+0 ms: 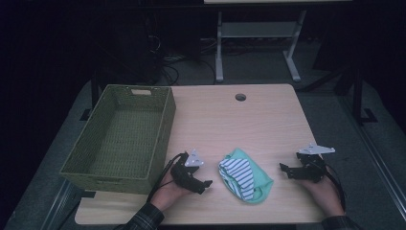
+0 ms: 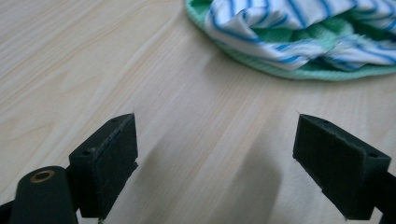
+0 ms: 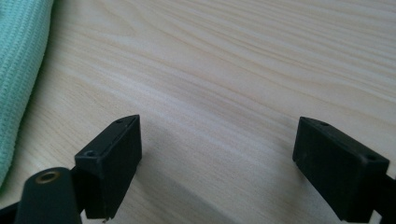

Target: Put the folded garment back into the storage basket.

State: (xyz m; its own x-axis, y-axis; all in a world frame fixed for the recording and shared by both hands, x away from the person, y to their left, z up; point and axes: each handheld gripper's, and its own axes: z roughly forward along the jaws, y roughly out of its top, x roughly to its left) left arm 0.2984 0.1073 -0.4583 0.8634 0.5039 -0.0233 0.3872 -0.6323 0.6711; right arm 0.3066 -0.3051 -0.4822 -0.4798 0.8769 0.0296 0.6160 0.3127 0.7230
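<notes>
The cloth (image 1: 245,178), a folded green and striped bundle, lies on the table (image 1: 268,120) btwn the left gripper (image 1: 205,186) and right gripper (image 1: 285,170), touching neither. Both sets of jaws stand apart, nothing in them. The basket (image 1: 79,165) holds nothing, so folding looks done w/ stowing prob. left. No writing readable.

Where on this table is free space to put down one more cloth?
The table is bare behind the folded cloths, between the basket and the right edge, around the cable hole. The front is crowded: left gripper, cloths, right gripper.
</notes>
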